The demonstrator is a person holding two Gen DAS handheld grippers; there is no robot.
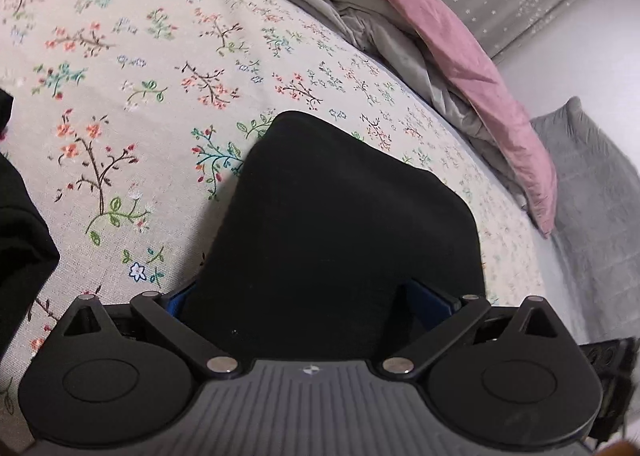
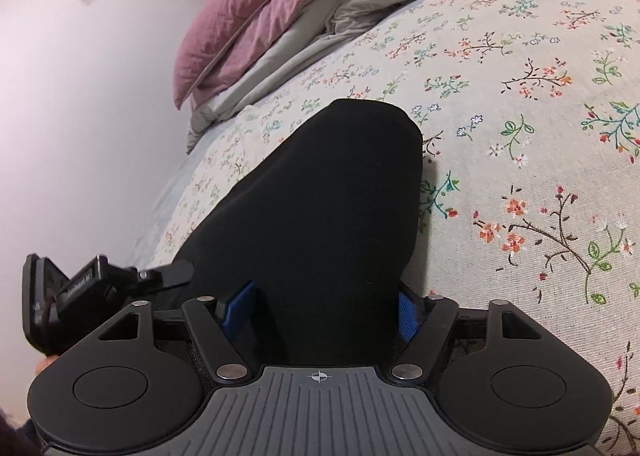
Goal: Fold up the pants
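The scene is filled by a bed covered with a floral bedspread (image 1: 160,103), cream with sprigs of orange, green and blue flowers. Along its far side a grey duvet (image 1: 400,51) is bunched up, and a pink quilt (image 1: 452,35) is draped over it; in the right wrist view the same pink quilt (image 2: 256,3) is seen beside a white wall (image 2: 80,115). The black pants (image 1: 340,223) are seen in front of both cameras above the bedspread, with one fold running out from each gripper. In the left wrist view the cloth is caught between the blue pads of the left gripper (image 1: 312,296), whose jaws are drawn in against it. In the right wrist view the black pants (image 2: 332,207) are likewise pinched by the right gripper (image 2: 324,312), with blue pads (image 2: 407,316) pressed on either side. More black cloth (image 1: 20,240) is seen at the left edge of the left wrist view.
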